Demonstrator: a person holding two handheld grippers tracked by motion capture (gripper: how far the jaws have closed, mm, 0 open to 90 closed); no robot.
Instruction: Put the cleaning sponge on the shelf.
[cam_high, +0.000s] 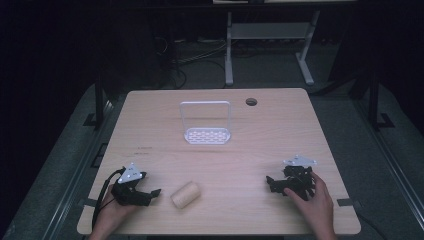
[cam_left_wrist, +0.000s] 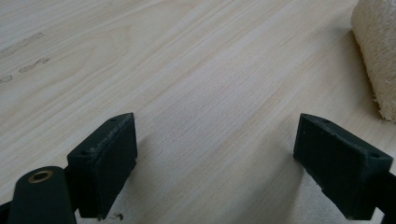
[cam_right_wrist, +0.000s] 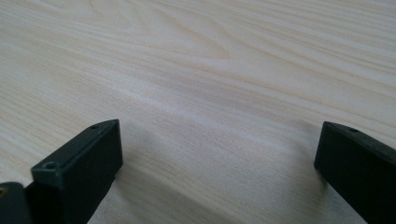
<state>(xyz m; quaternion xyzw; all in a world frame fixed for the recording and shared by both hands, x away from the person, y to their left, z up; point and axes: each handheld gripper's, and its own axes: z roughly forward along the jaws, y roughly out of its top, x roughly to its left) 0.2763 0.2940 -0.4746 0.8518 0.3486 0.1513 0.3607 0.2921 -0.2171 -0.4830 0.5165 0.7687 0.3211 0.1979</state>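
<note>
The left gripper (cam_high: 150, 192) rests low on the table (cam_high: 225, 165) near its front edge, held by a hand (cam_high: 112, 215), and its jaws stand wide with only bare wood between them. Just beside it, to its right, lies a pale roll (cam_high: 185, 194) on its side; the gripper does not touch it. The right gripper (cam_high: 272, 184) is also low on the table, well apart from the roll, jaws wide and holding nothing. A white rack (cam_high: 206, 122) stands farther back.
</note>
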